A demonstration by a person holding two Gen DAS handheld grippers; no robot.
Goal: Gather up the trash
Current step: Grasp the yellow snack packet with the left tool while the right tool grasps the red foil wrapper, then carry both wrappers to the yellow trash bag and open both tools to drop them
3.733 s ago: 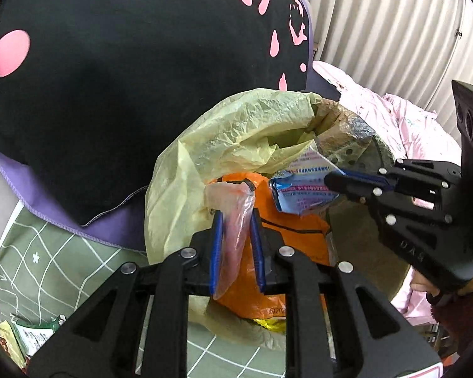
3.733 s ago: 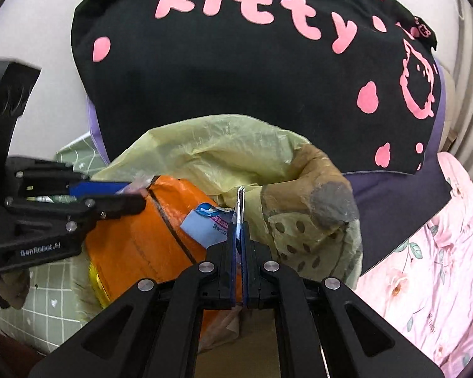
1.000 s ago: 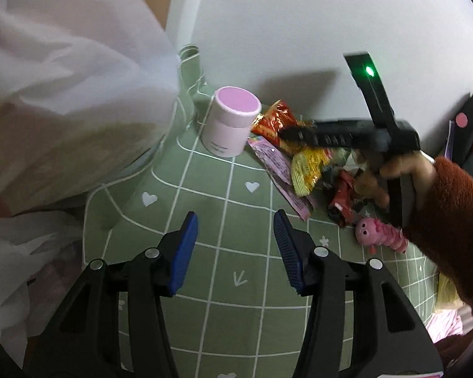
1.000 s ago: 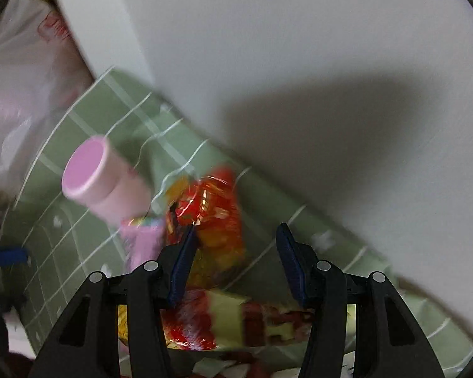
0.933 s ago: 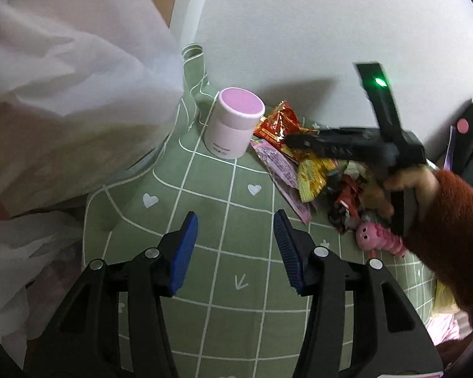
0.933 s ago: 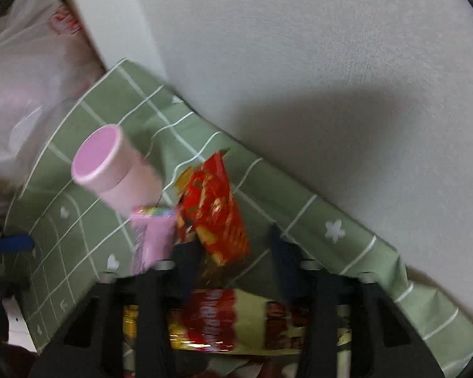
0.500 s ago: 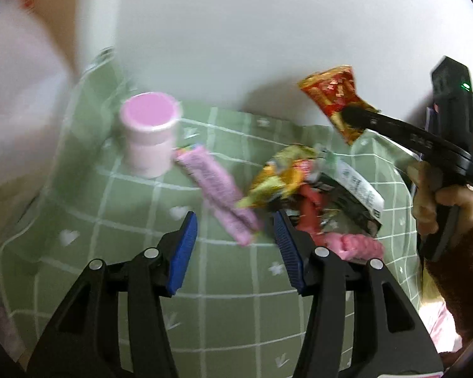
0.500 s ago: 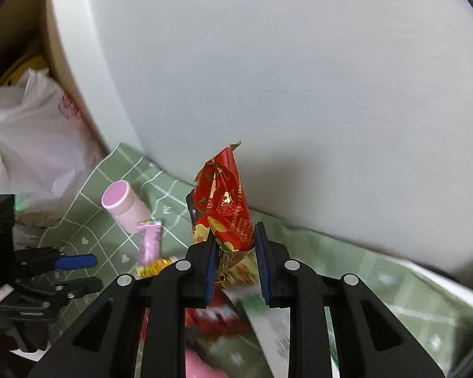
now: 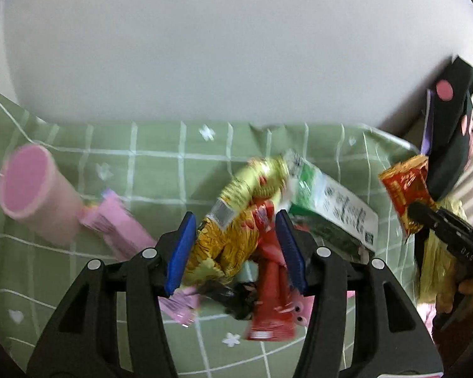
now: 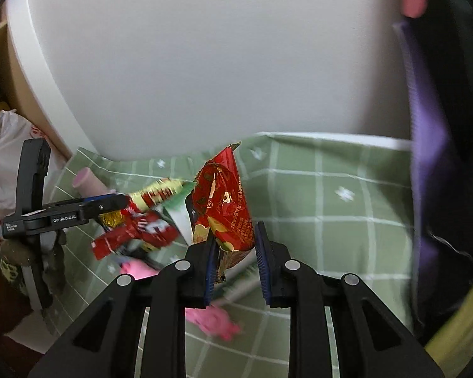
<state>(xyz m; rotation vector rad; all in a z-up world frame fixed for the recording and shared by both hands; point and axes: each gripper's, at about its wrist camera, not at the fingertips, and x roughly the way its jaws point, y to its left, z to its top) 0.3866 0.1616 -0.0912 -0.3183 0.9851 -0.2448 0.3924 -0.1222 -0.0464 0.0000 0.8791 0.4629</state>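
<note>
Right hand-held gripper point(image 10: 235, 252) pinching red snack wrapper point(image 10: 225, 201), left hand-held gripper point(image 9: 235, 249) spread over wrappers point(image 9: 236, 236)

Bare green cloth point(image 10: 340, 208) right of the wrapper pile point(image 9: 255, 220) offers passage, bounded by the wall point(image 9: 236, 47) behind, a pink cup point(image 9: 34, 195) left and dark fabric point(image 10: 451, 126) right.

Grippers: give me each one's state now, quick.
Left gripper: open, fingers either side of the yellow wrapper in the pile, nothing gripped.
Right gripper: shut on the red wrapper, lifted off the cloth.
</note>
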